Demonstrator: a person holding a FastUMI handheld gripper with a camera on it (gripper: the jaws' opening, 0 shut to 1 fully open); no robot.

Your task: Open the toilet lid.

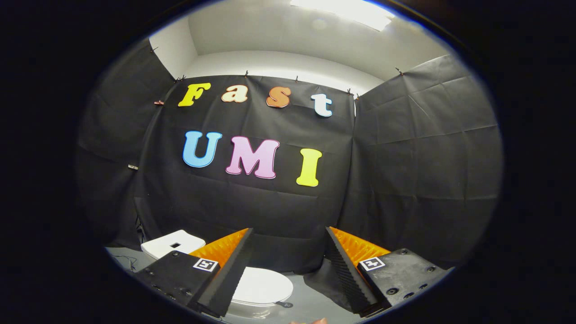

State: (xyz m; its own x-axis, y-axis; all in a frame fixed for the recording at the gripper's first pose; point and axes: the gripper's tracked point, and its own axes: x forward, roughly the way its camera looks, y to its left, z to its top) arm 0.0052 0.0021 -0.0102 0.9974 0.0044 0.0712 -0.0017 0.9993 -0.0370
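Toilet lid [263, 286] lies flat, seemingly closed, pointing away from its tank [172, 243]; tongs [288, 238] apart above.

White toilet lid [263, 285], white tank [173, 243]; grey floor [310, 301]; black cloth wall [418, 180].

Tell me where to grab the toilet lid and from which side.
Take the toilet lid by its rounded front rim, farthest from the tank, probably coming from in front and above. It lies flat and closed, hinged at the tank end. The open gripper holds nothing.

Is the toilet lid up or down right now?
Down. The toilet lid lies flat over the bowl, below the open gripper, whose fingers hold nothing.
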